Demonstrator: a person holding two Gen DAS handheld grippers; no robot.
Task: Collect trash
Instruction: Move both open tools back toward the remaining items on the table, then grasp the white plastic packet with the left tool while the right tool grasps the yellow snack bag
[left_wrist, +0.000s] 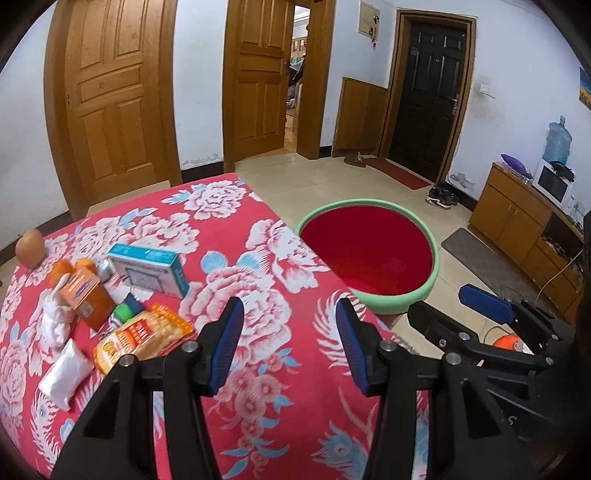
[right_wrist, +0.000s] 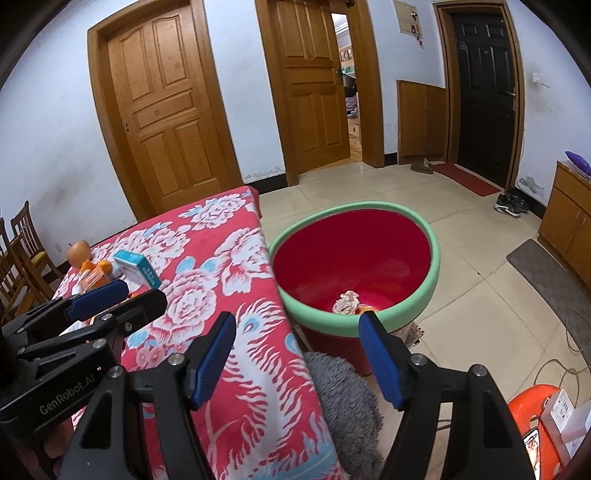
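Note:
A heap of trash lies on the red flowered table (left_wrist: 280, 369) at the left: a blue-white box (left_wrist: 147, 267), an orange box (left_wrist: 86, 295), a yellow snack bag (left_wrist: 140, 336), a white packet (left_wrist: 66, 369) and a crumpled white piece (left_wrist: 55, 321). My left gripper (left_wrist: 291, 332) hovers over the cloth to the right of the heap, open and empty. On the floor past the table edge stands a red basin with a green rim (right_wrist: 436, 258); crumpled paper (right_wrist: 345, 302) lies inside. My right gripper (right_wrist: 297, 354) is open and empty near the table corner, in front of the basin.
A round brown fruit (left_wrist: 31, 248) sits at the table's far left. A grey fluffy mat (right_wrist: 343, 387) lies beside the table. An orange stool (right_wrist: 524, 413) with a power strip stands at the lower right. Wooden chairs (right_wrist: 22, 251) are at the left, a low cabinet (left_wrist: 517, 218) along the right wall.

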